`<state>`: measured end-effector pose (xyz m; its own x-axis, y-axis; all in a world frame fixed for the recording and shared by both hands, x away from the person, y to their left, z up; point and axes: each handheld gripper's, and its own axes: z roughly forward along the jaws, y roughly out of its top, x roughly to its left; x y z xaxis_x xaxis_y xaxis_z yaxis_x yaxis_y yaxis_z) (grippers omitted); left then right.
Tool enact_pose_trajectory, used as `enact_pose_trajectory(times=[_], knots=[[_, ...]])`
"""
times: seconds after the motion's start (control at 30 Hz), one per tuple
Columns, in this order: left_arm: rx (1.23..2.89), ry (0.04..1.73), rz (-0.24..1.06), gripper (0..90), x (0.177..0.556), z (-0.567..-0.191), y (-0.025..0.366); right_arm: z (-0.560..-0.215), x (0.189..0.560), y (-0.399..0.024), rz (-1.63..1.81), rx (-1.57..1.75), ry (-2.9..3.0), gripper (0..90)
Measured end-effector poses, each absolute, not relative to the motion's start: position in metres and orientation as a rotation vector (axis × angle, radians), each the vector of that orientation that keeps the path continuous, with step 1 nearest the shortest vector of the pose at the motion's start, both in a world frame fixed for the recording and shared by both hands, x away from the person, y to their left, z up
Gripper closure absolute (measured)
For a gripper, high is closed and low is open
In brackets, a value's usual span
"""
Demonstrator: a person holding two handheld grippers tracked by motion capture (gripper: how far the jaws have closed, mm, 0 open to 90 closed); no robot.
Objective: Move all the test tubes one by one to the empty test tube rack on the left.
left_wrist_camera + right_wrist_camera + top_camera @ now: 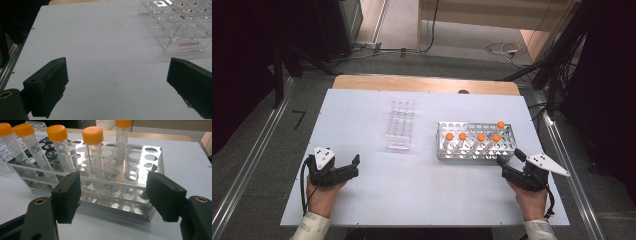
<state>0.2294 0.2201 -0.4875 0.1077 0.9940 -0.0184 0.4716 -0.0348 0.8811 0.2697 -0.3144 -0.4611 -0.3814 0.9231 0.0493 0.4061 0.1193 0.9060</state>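
A metal tube rack (pixel 507 145) stands right of the table's middle and holds several clear tubes with orange caps (pixel 481 137). My right gripper (pixel 508 156) sits just in front of the rack's near right corner, jaws open, nothing between them. In the right gripper view the rack (pixel 150 165) and an orange-capped tube (pixel 93 150) rise close ahead of the right gripper (pixel 113 195). My left gripper (pixel 355 166) rests open at the front left. In the left gripper view, bare table lies between the jaws of the left gripper (pixel 116 75).
An empty clear acrylic rack (pixel 400 125) stands left of the metal one; it appears at the upper right in the left gripper view (pixel 180 27) with a red label. The white table top (pixel 412 195) has a wooden strip along its far edge. Cables lie on the floor beyond.
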Motion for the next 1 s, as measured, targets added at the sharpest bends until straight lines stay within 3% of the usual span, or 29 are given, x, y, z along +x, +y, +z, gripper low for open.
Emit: enact_pose_trajectory(times=[0.33, 0.63, 1.0], knots=[[1.614, 1.469, 0.853, 3.4, 0.229, -0.487, 0.220, -0.459, 0.286, -0.303, 1.259, 1.261, 1.868, 38.0], [1.602, 1.474, 0.850, 3.4, 0.229, -0.487, 0.221, -0.458, 0.298, -0.291, 1.262, 1.232, 1.883, 55.8], [1.597, 1.476, 0.844, 3.6, 0.229, -0.487, 0.221, -0.462, 0.305, -0.285, 1.236, 1.230, 1.896, 63.9]])
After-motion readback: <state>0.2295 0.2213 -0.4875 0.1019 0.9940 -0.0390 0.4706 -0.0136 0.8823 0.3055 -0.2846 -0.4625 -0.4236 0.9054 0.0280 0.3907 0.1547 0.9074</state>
